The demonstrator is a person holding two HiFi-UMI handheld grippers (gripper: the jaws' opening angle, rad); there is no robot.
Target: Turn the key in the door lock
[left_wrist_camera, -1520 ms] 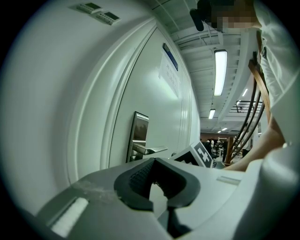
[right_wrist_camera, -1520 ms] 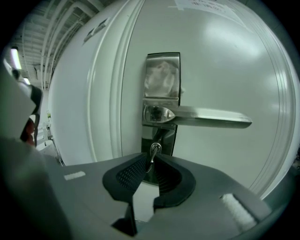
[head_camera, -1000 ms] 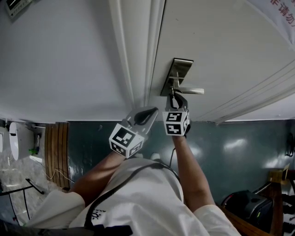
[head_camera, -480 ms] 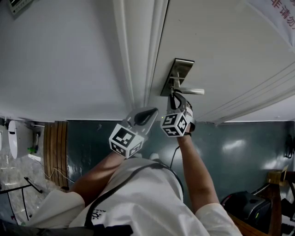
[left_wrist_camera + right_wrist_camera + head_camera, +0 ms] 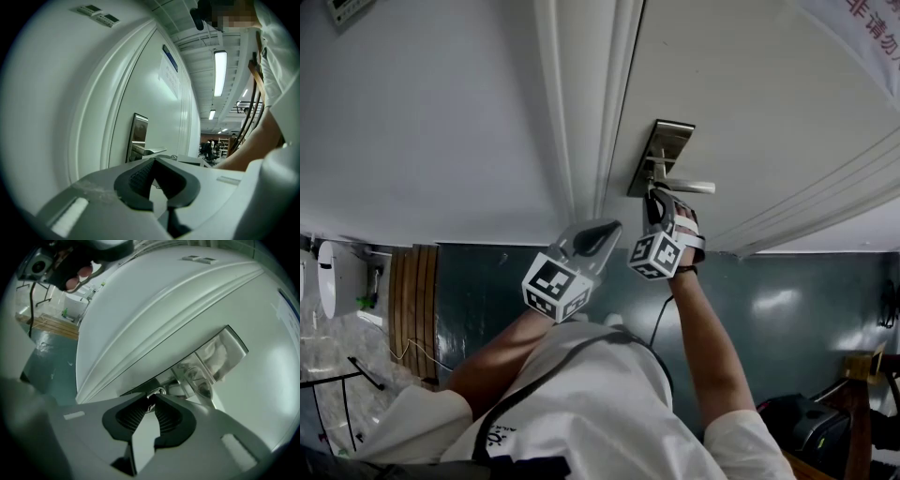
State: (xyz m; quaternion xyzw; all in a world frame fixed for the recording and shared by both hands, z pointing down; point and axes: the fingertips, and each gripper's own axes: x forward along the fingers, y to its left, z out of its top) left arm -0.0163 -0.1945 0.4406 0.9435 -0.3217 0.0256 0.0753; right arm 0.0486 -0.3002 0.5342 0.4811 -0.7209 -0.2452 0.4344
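Observation:
A steel lock plate (image 5: 661, 150) with a lever handle (image 5: 684, 186) sits on the white door (image 5: 750, 94). My right gripper (image 5: 655, 199) reaches just under the handle. In the right gripper view its tips (image 5: 151, 403) pinch the key (image 5: 153, 393), which carries a small ring and sticks out of the lock below the handle (image 5: 194, 385). The jaws are opening slightly with the key still between the pads. My left gripper (image 5: 602, 232) hangs back by the door frame (image 5: 581, 112), shut and empty (image 5: 154, 161). In the left gripper view the lock plate (image 5: 138, 136) stands ahead of it.
A white wall (image 5: 422, 122) lies left of the door frame. The floor is dark green, with wooden slats (image 5: 412, 300) at the left and a dark bag (image 5: 806, 422) at the lower right. A sheet with red print (image 5: 862, 28) hangs on the door's upper right.
My right gripper has rolled about its own axis at the lock, its marker cube tilting over. The left gripper has stayed still.

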